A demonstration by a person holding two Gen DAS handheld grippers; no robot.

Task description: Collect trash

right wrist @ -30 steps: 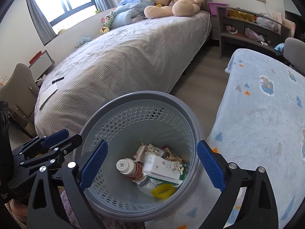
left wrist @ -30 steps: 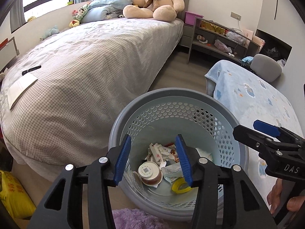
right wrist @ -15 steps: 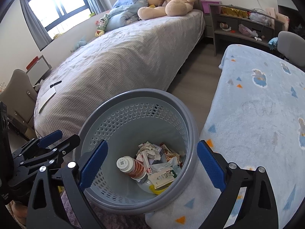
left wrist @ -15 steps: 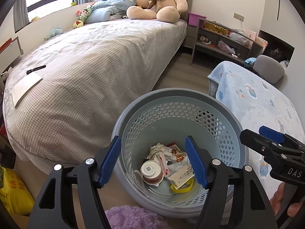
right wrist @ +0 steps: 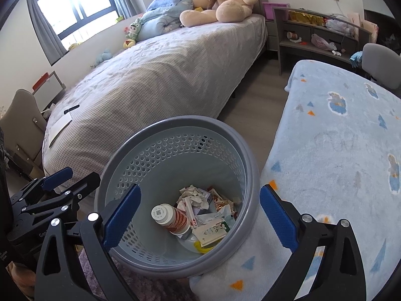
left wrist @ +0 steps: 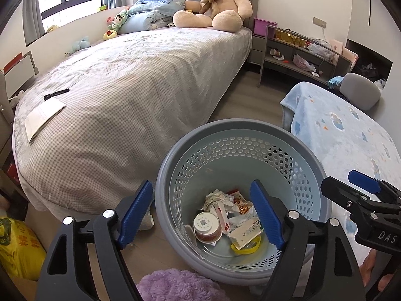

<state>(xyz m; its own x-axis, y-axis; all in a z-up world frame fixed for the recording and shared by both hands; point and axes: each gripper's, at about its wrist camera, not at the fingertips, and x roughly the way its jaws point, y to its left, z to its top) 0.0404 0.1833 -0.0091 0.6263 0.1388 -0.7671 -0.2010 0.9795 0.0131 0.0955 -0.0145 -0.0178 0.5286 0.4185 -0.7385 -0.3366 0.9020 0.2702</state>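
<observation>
The trash (left wrist: pixel 226 217) lies heaped at the bottom of the grey perforated basket (left wrist: pixel 240 130), which stands on the floor between the bed (left wrist: pixel 130 85) and the blue blanket (right wrist: pixel 338 135). In the heap I see a small bottle (right wrist: pixel 170 217) on its side with a QR code on its white cap, a crumpled paper wad (right wrist: pixel 193 197), a flat white-and-green carton (right wrist: pixel 213 230) whose printing is too small to read, a red-and-white snack wrapper (left wrist: pixel 239 200), and a yellow ring (left wrist: pixel 246 245) under the carton.

My left gripper (left wrist: pixel 201 213) hangs above the basket's near rim; its jaws have just been opening and now stand wide apart, with nothing between the blue pads. My right gripper (right wrist: pixel 200 215) also hovers over the basket, jaws spread wide and empty. In the left wrist view its black body shows the white letters "DAS".

Beside the basket is a purple fluffy rug (left wrist: pixel 175 286). A yellow bag (left wrist: pixel 17 245) with red characters that I cannot read sits at the bed's foot. On the bed lie a black pen (left wrist: pixel 56 94), a white paper (left wrist: pixel 43 116), and a big teddy bear (left wrist: pixel 213 2) at the headboard.
</observation>
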